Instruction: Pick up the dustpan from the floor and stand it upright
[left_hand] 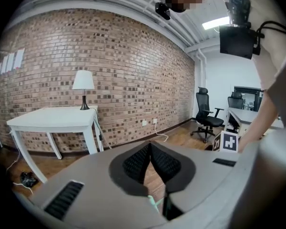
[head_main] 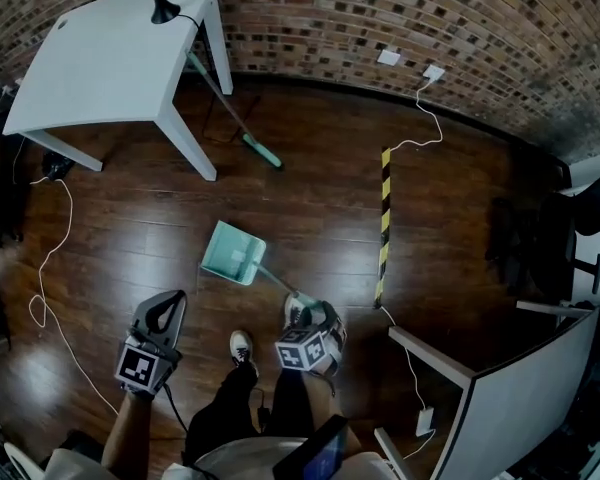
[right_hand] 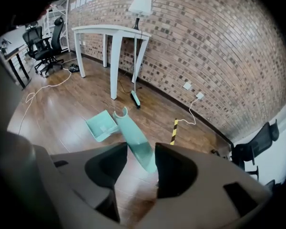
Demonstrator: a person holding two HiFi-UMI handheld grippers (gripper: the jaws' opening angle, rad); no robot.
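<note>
Head view is showing you the dustpan (head_main: 233,253) sitting mid-frame on the floor, likely light, stiff plastic. Its handle (right_hand: 128,128), the best hold, is passing between your right gripper's (right_hand: 141,151) wide jaws. Your left gripper's (left_hand: 150,149) jaws are meeting, empty.

Mint-green dustpan (head_main: 232,253), white table (head_main: 100,63), dark wood floor (head_main: 130,228) (yellow-and-black striped strip (head_main: 384,223))

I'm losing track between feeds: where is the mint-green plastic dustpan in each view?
Head view: mint-green plastic dustpan just below centre.
Left gripper view: probably the mint sliver at bottom centre.
Right gripper view: left of centre, handle running down to the middle.
Shared landmark: white rectangular table.
</note>
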